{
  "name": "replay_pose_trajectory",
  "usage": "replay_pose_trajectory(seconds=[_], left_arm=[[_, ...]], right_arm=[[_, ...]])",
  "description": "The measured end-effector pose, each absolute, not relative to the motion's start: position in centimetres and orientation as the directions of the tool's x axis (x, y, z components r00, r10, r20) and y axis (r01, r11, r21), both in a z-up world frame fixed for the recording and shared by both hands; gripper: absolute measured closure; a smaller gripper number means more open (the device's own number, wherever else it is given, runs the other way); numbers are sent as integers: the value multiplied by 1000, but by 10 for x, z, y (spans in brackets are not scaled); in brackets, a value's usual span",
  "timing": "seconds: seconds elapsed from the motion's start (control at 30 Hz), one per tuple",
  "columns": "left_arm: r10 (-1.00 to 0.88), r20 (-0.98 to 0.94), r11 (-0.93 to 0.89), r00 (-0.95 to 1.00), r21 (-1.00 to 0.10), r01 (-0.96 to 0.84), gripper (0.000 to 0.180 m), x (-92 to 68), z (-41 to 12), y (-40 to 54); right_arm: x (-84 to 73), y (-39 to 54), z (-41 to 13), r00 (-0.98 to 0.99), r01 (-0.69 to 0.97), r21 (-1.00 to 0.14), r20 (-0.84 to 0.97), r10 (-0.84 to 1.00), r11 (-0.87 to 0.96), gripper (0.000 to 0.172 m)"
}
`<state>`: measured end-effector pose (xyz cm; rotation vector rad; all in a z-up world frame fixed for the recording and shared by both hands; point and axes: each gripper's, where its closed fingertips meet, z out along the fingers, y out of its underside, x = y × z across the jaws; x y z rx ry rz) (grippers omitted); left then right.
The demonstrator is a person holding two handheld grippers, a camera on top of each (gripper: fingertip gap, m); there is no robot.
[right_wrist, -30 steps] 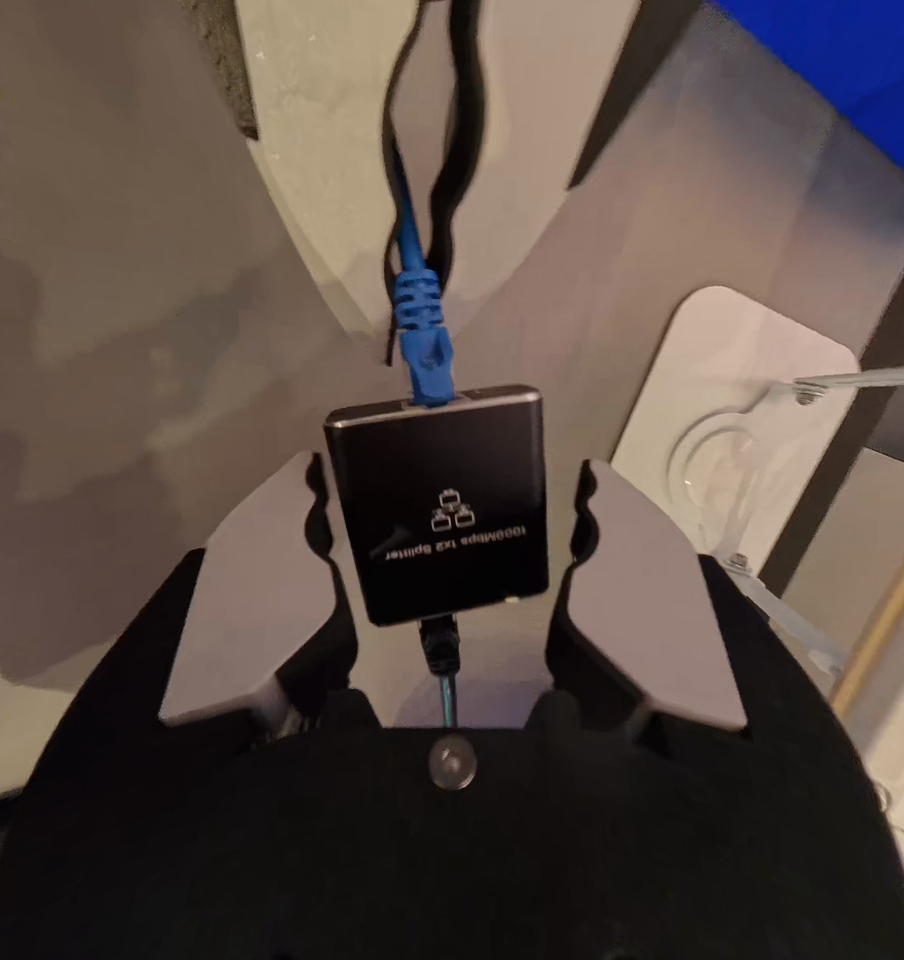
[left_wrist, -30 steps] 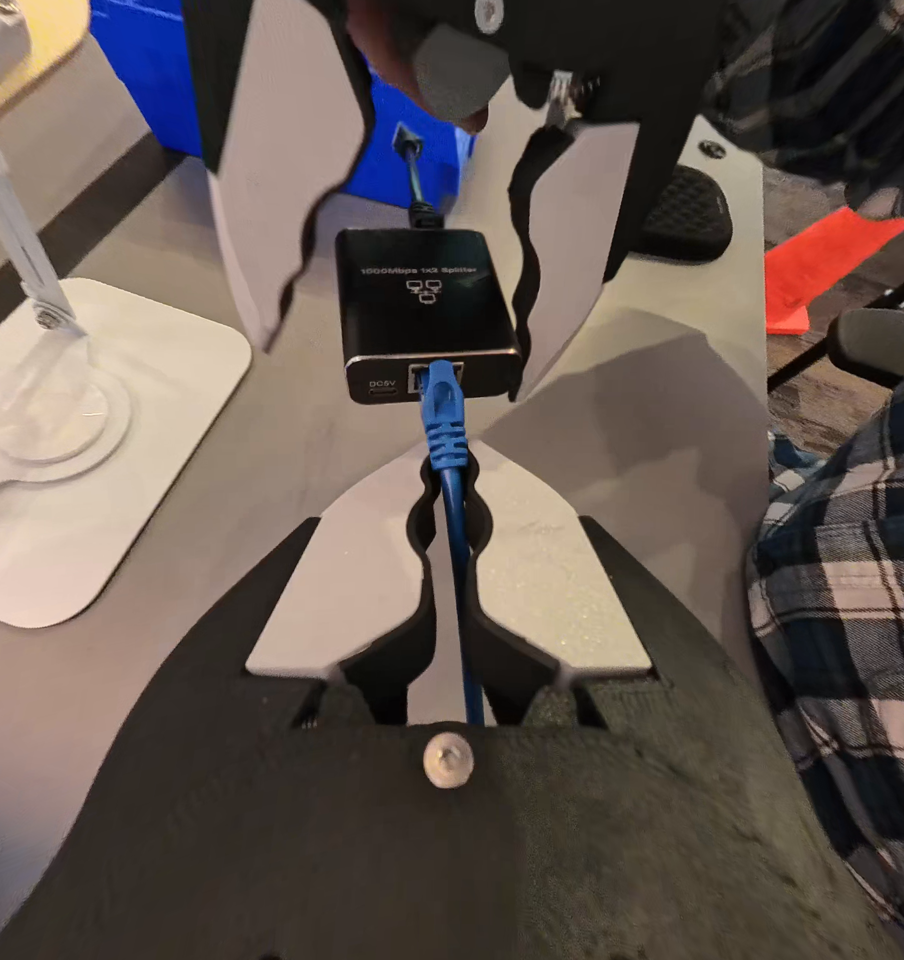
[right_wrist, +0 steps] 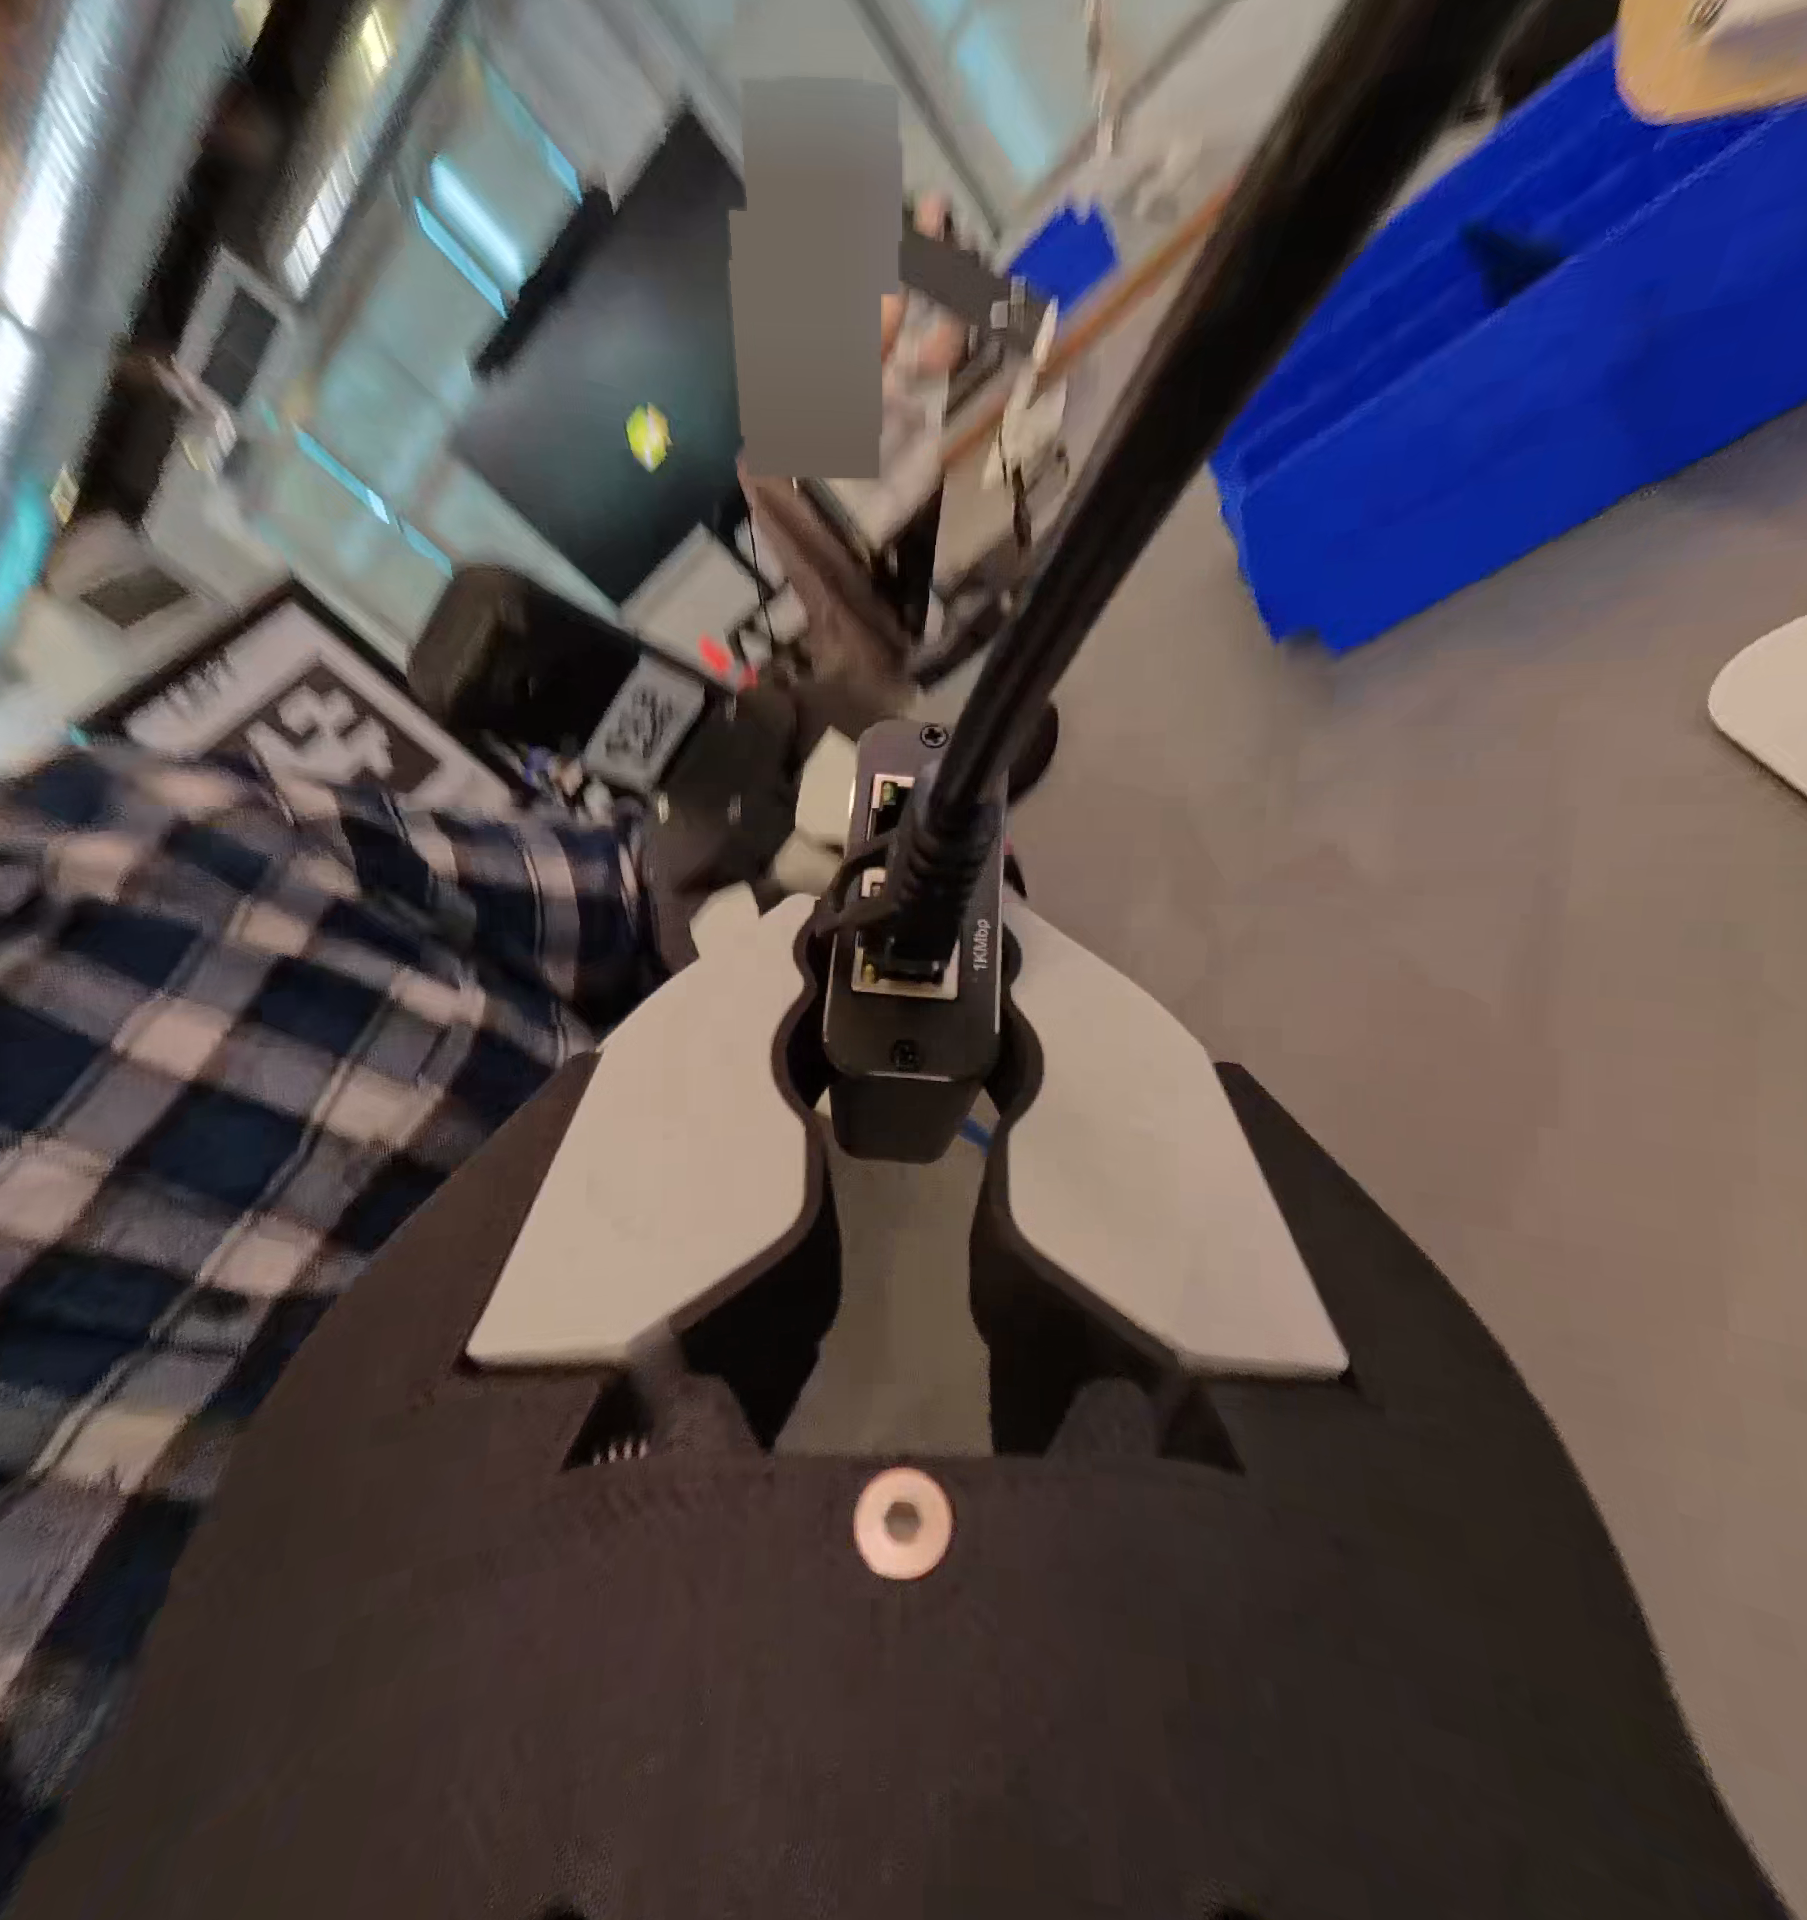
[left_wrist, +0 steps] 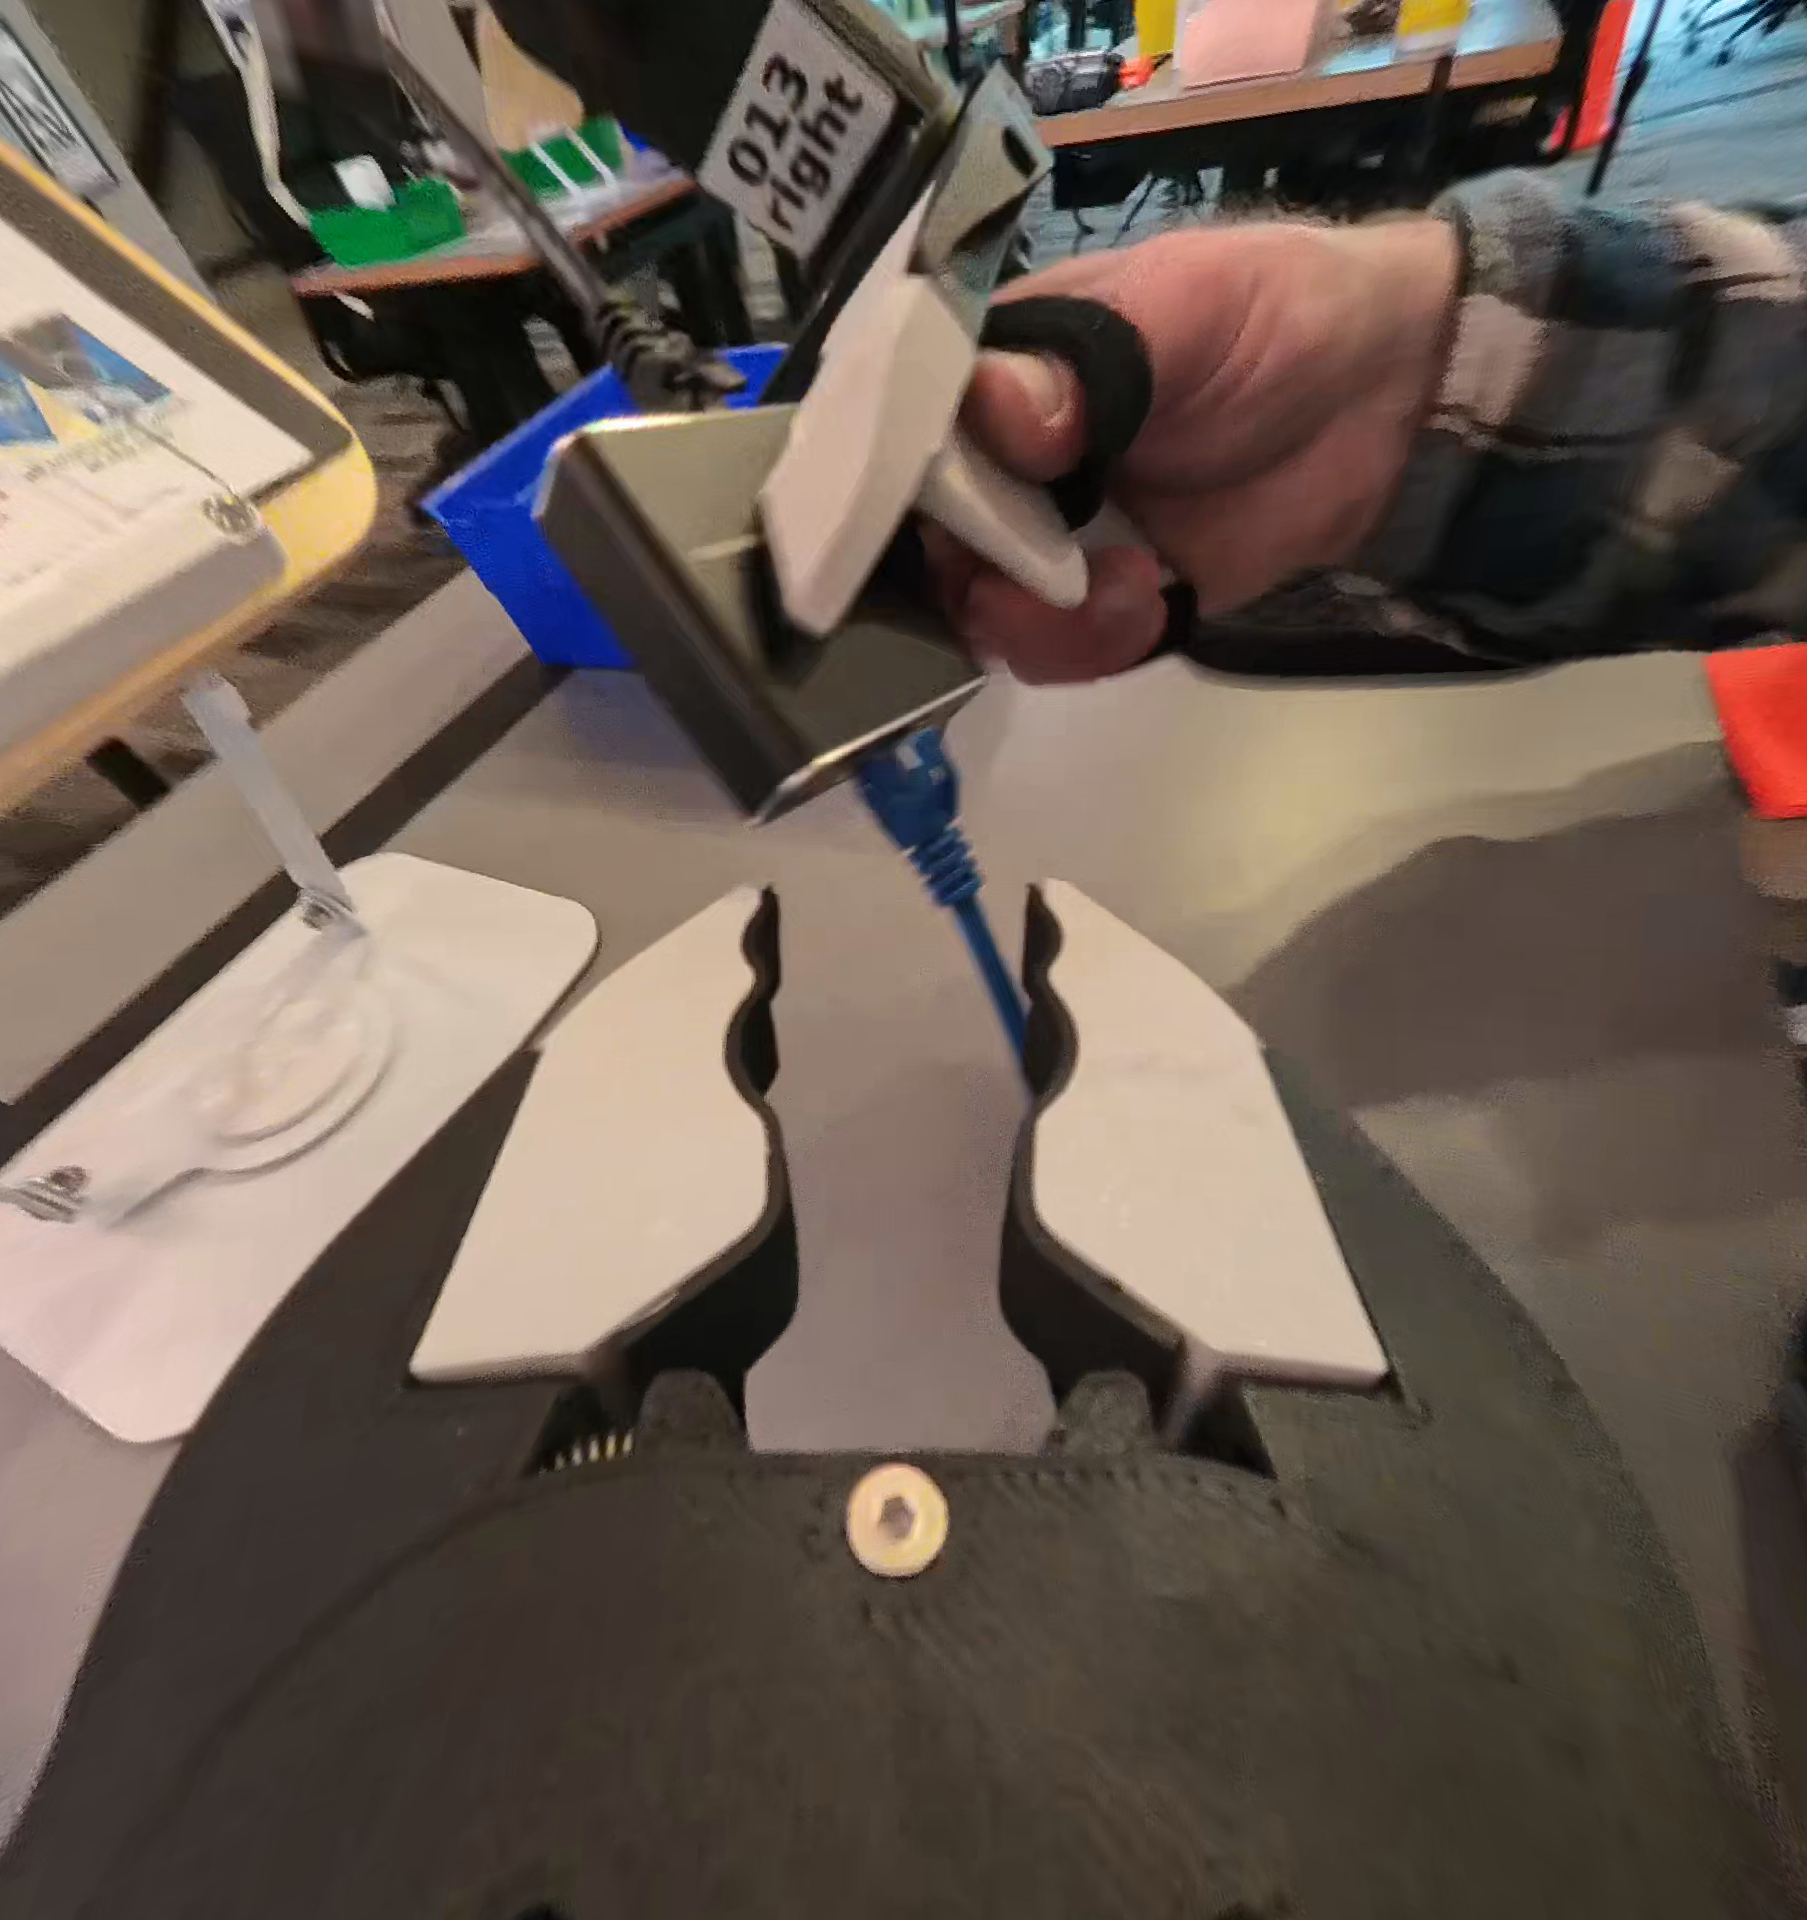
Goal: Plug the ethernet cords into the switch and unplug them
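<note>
The switch [right_wrist: 914, 997], a small black box with a metal end face, stands on edge at frame centre of the right wrist view, clamped between the right hand-held gripper's [right_wrist: 909, 997] fingers. A black cord [right_wrist: 1044, 623] is plugged into one port. In the left wrist view, a blue cord [left_wrist: 930, 821] hangs plugged into its opposite end.

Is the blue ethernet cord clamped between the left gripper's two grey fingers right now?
No. In the left wrist view the left gripper stands open, and the blue ethernet cord lies against only one finger.

Plaid sleeve [left_wrist: 1647, 416], seemingly flannel; grey-fingered black hand-held gripper [left_wrist: 899, 914].
</note>
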<state>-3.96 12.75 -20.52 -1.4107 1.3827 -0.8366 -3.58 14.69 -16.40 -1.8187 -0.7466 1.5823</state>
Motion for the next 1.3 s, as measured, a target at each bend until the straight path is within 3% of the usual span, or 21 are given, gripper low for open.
replay_pose_trajectory(seconds=[0.13, 0.27, 0.67, 0.8, 0.83, 0.9, 0.93, 1.07, 1.17, 1.3], left_arm=[[-994, 99, -109, 50, -961, -255, 124, -46, -189, 137], [-979, 203, -190, -32, -953, -238, 138, -33, -184, 128], [-881, 453, -424, -139, -884, -194, 154, -12, -191, 111], [-845, 524, -516, -110, -852, -89, 156, -15, -190, 122], [-842, 533, -531, -83, -846, -55, 156, -17, -189, 129], [-832, 553, -553, -41, -833, -12, 156, -22, -189, 141], [-824, 565, -566, -28, -824, 11, 156, -24, -188, 147], [-765, 644, -635, 27, -760, 137, 156, -34, -181, 173], [-714, 699, -679, 35, -704, 205, 156, -38, -178, 185], [-678, 734, -710, 31, -666, 227, 156, -32, -179, 182]], right_arm=[[-29, 122, -180, 38, 415, -702, -623, 781, -579, 145], [-25, 114, -190, 19, 645, -584, -633, 774, -493, 145], [-13, 96, -204, -49, 902, -336, -705, 707, -272, 145], [-16, 107, -205, -47, 900, -343, -688, 724, -268, 145], [-20, 115, -204, -33, 883, -371, -663, 748, -289, 143], [-26, 139, -198, 33, 824, -451, -566, 823, -344, 110], [-27, 148, -191, 63, 788, -500, -515, 855, -359, 106], [-9, 189, -184, 307, 773, -576, -29, 951, -266, 75], [-4, 193, -184, 440, 770, -588, 206, 874, -249, 64], [-10, 189, -204, 512, 780, -560, 315, 799, -279, 57]])
